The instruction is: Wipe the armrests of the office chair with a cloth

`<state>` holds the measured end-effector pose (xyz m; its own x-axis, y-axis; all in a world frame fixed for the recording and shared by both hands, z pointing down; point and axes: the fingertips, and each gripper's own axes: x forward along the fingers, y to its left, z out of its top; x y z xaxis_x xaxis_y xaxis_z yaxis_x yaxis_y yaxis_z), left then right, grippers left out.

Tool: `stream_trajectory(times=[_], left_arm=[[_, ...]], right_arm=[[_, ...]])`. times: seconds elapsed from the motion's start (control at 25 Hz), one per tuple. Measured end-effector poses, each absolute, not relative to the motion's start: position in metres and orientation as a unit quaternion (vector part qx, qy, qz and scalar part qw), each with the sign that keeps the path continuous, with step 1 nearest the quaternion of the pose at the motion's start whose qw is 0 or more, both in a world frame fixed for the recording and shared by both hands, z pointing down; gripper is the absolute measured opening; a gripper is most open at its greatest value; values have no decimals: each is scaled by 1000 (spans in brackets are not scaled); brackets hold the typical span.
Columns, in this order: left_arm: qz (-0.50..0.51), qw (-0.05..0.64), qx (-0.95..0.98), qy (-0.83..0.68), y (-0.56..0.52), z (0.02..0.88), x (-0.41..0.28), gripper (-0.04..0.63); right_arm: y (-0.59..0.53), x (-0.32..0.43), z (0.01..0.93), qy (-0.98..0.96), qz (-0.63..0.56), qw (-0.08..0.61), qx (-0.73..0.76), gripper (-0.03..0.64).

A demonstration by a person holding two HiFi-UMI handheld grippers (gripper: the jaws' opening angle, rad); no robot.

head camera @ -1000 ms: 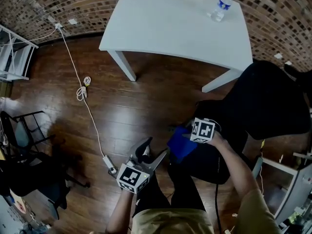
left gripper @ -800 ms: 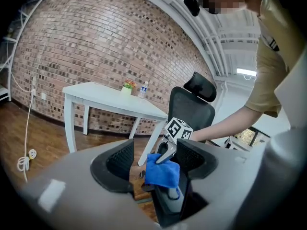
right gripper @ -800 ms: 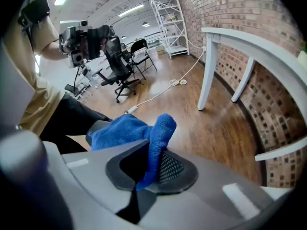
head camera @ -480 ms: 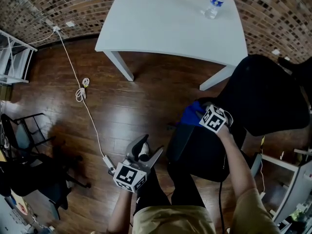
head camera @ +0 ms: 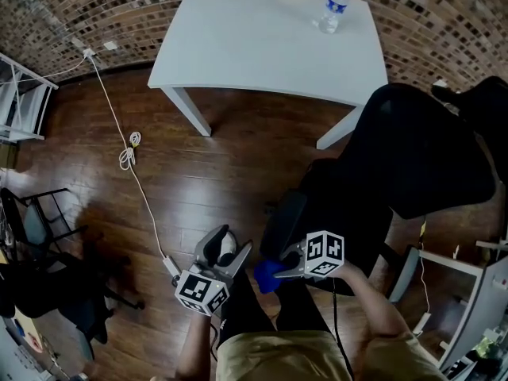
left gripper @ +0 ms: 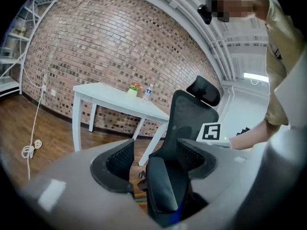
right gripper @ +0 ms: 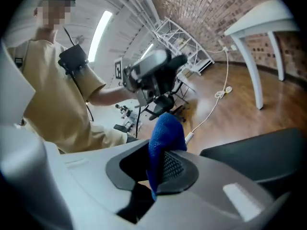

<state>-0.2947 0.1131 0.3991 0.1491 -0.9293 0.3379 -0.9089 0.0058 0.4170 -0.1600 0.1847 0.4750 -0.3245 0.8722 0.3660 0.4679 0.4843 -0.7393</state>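
Cloth [head camera: 268,275] sits pinched in my right gripper [head camera: 279,270], just off the near end of the armrest [head camera: 282,219], whose long axis runs away toward the tabletop [head camera: 262,38]. My left gripper [head camera: 230,248] hangs unclenched, empty, beside the armrest.
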Motion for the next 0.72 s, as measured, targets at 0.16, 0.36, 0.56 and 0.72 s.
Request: stream_trajectory(times=[0.16,0.36,0.56,0.72], left_arm=[[-16,283,701,-654,111,395,-291,272],[-13,283,699,-656,109,398,-293,272],[-7,291,695,-658,109,407,-296,270],[-7,294,692,-659,104,413,-299,270]], right_arm=[[184,-154,539,-775,177,455,-402,29],[99,-154,586,-801,53,505,-315,29],[-11,-173,595,-844,61,504,-176,29],[-48,-185,599,-836,73,519,-163,29]])
